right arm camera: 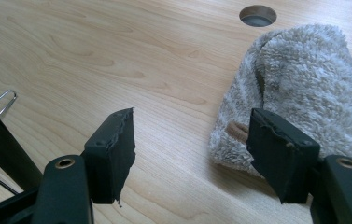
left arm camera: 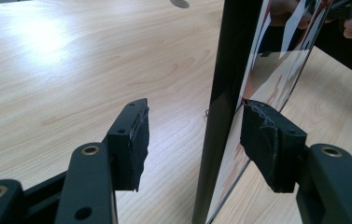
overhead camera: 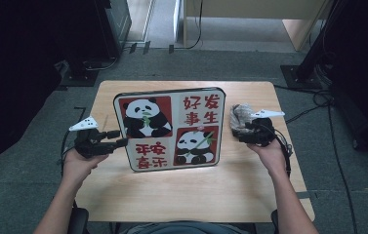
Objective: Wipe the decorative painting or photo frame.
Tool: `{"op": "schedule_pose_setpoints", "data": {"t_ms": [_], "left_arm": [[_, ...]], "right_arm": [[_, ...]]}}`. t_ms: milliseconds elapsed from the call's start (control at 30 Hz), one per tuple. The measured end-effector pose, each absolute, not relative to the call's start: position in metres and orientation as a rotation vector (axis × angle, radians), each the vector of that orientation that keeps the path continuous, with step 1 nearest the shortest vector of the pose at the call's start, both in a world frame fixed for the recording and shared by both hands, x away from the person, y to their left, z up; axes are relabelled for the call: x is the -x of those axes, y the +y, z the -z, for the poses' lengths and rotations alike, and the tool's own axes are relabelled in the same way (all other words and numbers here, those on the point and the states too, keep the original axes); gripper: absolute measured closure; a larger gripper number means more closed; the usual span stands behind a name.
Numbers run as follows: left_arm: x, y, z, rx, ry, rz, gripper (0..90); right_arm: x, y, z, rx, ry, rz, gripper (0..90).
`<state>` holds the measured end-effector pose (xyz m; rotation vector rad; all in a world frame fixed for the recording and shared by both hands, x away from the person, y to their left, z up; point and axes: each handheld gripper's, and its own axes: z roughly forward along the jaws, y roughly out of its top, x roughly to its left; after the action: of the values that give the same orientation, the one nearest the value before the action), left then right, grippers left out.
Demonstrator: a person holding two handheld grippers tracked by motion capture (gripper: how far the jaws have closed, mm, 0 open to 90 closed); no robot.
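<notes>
A glossy picture board with two pandas and red characters stands upright, leaning back, in the middle of the wooden table. My left gripper is at the board's left edge. In the left gripper view it is open and its jaws straddle the board's black edge, with the right pad against the shiny face and the left pad well apart. A fluffy grey cloth lies right of the board. My right gripper is at its near end, open, with the cloth beside and behind its right jaw.
A round cable hole is in the table beyond the cloth. A thin wire leg of the board's stand rests on the wood behind the board. Cables and black stands surround the table on the grey floor.
</notes>
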<state>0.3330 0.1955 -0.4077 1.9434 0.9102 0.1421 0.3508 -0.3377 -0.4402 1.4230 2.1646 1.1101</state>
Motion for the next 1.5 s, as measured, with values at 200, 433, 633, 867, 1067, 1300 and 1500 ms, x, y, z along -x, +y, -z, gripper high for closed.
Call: {"op": "schedule_pose_setpoints", "data": {"t_ms": [200, 433, 633, 867, 1067, 1300, 1500], "left_arm": [[-0.331, 0.199, 0.406, -1.941, 0.914, -0.155, 42.6], [-0.326, 0.206, 0.404, -1.956, 0.918, -0.174, 40.9], [-0.324, 0.213, 0.404, -1.952, 0.925, -0.199, 39.3], [-0.328, 0.222, 0.408, -1.952, 0.983, -0.227, 39.1], [-0.332, 0.226, 0.413, -1.970, 1.013, -0.239, 37.6], [-0.337, 0.228, 0.421, -1.982, 1.050, -0.244, 37.4], [-0.339, 0.227, 0.425, -1.981, 1.036, -0.246, 40.5]], "right_arm": [[-0.351, -0.338, 0.441, -1.410, 2.170, -1.116, 32.6], [-0.351, -0.341, 0.441, -1.414, 2.171, -1.117, 32.6], [-0.351, -0.342, 0.444, -1.401, 2.178, -1.132, 32.5], [-0.352, -0.344, 0.445, -1.398, 2.176, -1.151, 32.5], [-0.352, -0.345, 0.446, -1.399, 2.151, -1.135, 30.8], [-0.355, -0.346, 0.449, -1.418, 2.118, -1.120, 27.7], [-0.358, -0.346, 0.454, -1.439, 2.119, -1.120, 25.0]]}}
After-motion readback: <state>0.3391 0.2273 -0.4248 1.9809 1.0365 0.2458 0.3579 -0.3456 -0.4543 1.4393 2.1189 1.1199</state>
